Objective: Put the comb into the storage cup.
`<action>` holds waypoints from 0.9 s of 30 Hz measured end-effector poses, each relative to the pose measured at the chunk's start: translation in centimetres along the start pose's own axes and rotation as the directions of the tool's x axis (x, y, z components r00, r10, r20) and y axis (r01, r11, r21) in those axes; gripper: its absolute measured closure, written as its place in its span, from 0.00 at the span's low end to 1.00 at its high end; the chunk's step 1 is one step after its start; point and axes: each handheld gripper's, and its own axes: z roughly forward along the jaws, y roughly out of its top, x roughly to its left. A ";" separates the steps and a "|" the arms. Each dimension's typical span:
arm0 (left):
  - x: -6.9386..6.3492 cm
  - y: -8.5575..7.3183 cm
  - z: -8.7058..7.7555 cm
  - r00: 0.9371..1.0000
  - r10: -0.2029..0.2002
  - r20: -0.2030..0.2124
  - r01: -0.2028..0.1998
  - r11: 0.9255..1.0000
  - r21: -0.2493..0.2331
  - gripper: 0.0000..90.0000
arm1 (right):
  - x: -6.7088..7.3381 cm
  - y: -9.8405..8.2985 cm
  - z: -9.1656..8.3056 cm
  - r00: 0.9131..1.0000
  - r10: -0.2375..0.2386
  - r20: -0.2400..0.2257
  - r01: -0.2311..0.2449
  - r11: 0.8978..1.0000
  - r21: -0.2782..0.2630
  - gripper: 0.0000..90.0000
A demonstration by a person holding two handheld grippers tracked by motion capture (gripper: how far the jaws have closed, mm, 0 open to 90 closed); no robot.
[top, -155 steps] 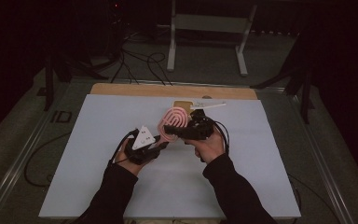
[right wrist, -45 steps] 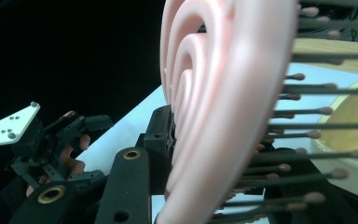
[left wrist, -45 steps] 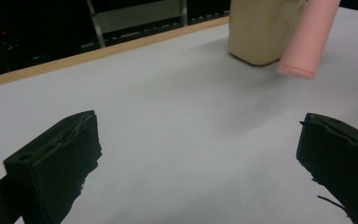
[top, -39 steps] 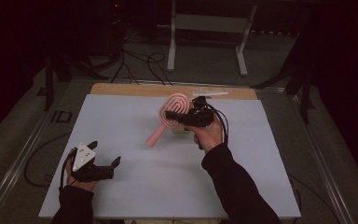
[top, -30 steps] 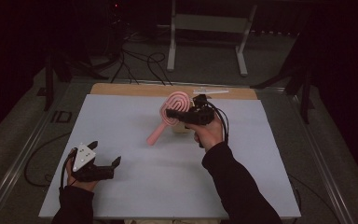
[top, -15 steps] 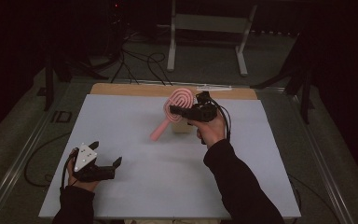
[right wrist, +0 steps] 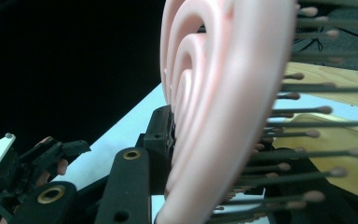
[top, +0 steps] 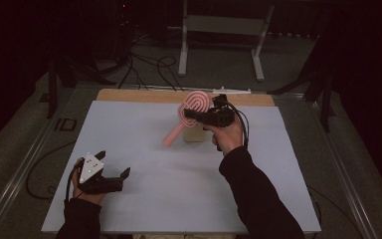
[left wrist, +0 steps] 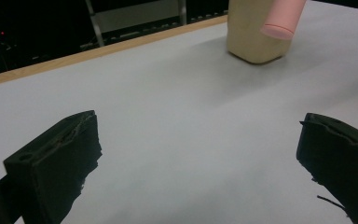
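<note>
A pink hairbrush (top: 197, 102) with a ringed back and dark bristles hangs tilted over the table's far middle, its handle slanting down to the left. My right gripper (top: 188, 114) is shut on the brush head (right wrist: 214, 93), one black jaw flat against the back and the bristles pointing the other way. Just under the brush stands a beige block (top: 195, 134), and the handle's end (left wrist: 282, 18) hovers in front of the block (left wrist: 256, 42). My left gripper (top: 113, 164) rests near the front left of the table, open, with bare tabletop between its jaws (left wrist: 198, 158).
The white tabletop (top: 144, 149) has a wooden strip (top: 129, 95) along its far edge. Cables and a metal stand (top: 219, 25) lie on the dark floor beyond. In the right gripper view the left gripper (right wrist: 9, 172) sits low at the left.
About five seconds ago both grippers were together at the brush; the left one has since drawn back to the front left. Over the last second the right gripper and brush drifted slightly right.
</note>
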 end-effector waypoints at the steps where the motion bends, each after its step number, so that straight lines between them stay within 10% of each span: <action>1: 0.0 0.0 0.0 1.000 0.001 0.000 -0.001 1.000 0.001 0.00 | 0.0 0.0 0.0 1.000 0.000 0.001 0.000 1.000 0.001 0.71; 27: 0.0 0.0 0.0 1.000 -0.006 0.007 0.006 1.000 -0.003 0.00 | -0.6 1.4 -0.7 0.999 -0.006 0.037 0.006 1.000 -0.004 0.71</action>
